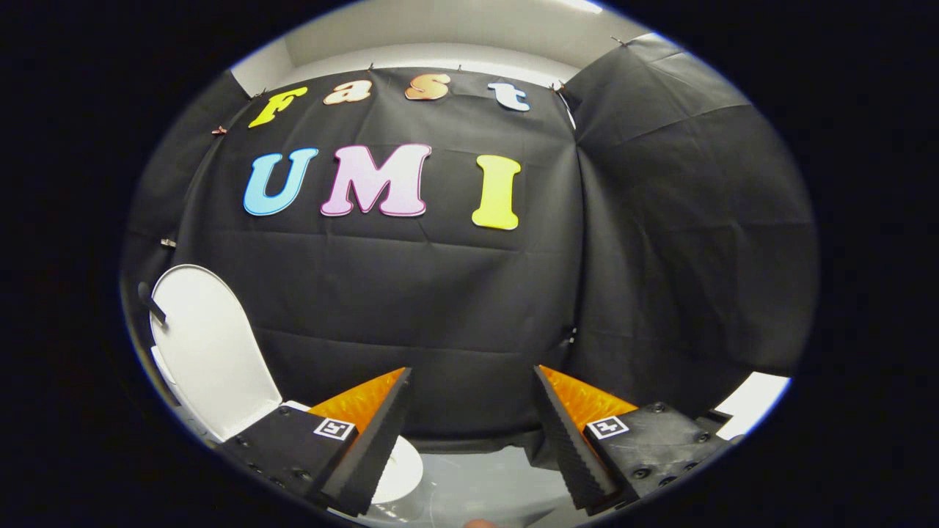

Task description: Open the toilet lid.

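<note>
The white toilet lid (209, 345) stands raised and upright, off to the left of my left finger (374, 433), against the black cloth wall. Below it a bit of the white bowl rim (400, 469) peeks out beside the left finger. My gripper (469, 378) is open, its two black ribbed fingers with orange backs spread wide apart, nothing between them. The fingers point at the cloth wall, apart from the lid. The right finger (568, 440) is clear of the toilet.
Black cloth (440, 293) hangs straight ahead and folds round on the right. A pale grey floor (484, 484) shows low between the fingers. A small white patch (755, 400) lies at the far right.
</note>
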A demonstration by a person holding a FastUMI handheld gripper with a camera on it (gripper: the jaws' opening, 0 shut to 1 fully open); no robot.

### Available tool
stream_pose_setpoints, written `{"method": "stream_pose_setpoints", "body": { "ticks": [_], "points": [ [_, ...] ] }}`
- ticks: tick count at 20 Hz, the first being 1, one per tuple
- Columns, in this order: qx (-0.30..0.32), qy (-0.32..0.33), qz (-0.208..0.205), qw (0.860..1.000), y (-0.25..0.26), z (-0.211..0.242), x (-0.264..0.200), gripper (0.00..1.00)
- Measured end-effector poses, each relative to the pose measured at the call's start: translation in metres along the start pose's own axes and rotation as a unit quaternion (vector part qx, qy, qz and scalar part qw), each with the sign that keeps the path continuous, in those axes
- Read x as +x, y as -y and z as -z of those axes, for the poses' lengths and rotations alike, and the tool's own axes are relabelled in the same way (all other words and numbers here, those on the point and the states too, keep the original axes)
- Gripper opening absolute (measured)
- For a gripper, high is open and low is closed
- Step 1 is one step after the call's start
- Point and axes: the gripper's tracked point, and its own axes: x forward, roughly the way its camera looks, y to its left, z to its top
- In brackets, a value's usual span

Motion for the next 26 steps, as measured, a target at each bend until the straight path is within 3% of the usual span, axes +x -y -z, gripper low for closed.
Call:
{"method": "stream_pose_setpoints", "body": {
  "ticks": [2, 26],
  "points": [
    [-0.013, 0.021, 0.005, 1.0, 0.002, -0.006, 0.0, 0.99],
    [-0.011, -0.003, -0.041, 0.999, -0.013, 0.002, -0.009, 0.99]
  ]
}}
